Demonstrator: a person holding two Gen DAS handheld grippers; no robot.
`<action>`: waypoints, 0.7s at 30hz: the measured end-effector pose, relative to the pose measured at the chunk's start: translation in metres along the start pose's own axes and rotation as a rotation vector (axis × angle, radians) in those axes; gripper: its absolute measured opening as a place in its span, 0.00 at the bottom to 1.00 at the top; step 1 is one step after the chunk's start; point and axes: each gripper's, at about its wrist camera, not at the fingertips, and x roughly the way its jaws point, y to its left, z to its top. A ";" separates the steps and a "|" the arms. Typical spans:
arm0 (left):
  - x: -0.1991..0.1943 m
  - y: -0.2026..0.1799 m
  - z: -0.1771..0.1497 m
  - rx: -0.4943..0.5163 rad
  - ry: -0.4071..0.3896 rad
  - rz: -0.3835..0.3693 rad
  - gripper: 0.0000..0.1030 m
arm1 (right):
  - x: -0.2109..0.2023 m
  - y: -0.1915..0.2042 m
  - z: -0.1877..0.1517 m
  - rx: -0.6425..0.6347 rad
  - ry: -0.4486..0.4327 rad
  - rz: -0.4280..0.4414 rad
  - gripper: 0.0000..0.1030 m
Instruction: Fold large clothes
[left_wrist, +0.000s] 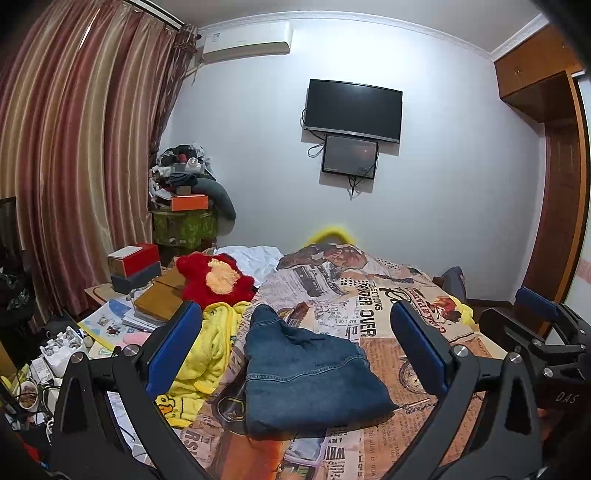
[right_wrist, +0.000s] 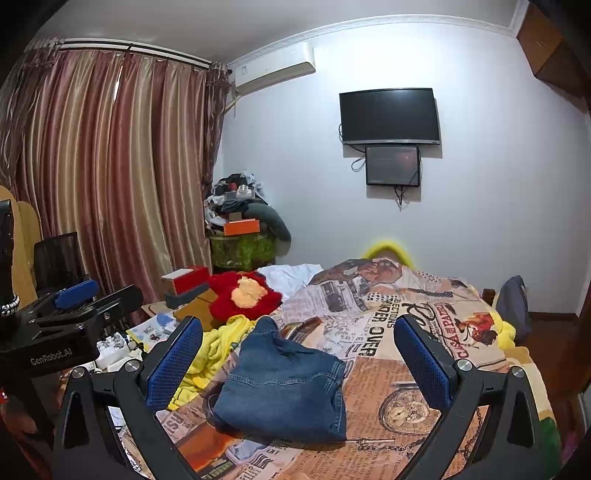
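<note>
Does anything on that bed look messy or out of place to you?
The jeans lie folded in a neat bundle on the newspaper-print blanket. Beside them, a yellow garment is crumpled at the bed's edge, and a red plush toy sits among boxes and papers. Nothing looks spilled or damaged.

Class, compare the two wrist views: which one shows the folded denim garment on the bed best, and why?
The right wrist view: the denim garment lies whole between the open right claw, seams and hem clear. The left wrist view shows it too, between the open left claw, but its near edge is shadowed.
</note>
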 end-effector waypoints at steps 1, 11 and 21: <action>0.001 0.000 0.000 -0.002 0.004 -0.004 1.00 | 0.000 0.000 0.000 0.002 -0.001 0.000 1.00; 0.004 0.000 0.000 -0.007 0.011 -0.025 1.00 | 0.000 0.001 0.001 0.005 -0.004 -0.004 1.00; 0.005 -0.004 0.000 0.001 0.017 -0.030 1.00 | 0.000 0.003 0.000 0.015 0.002 -0.011 1.00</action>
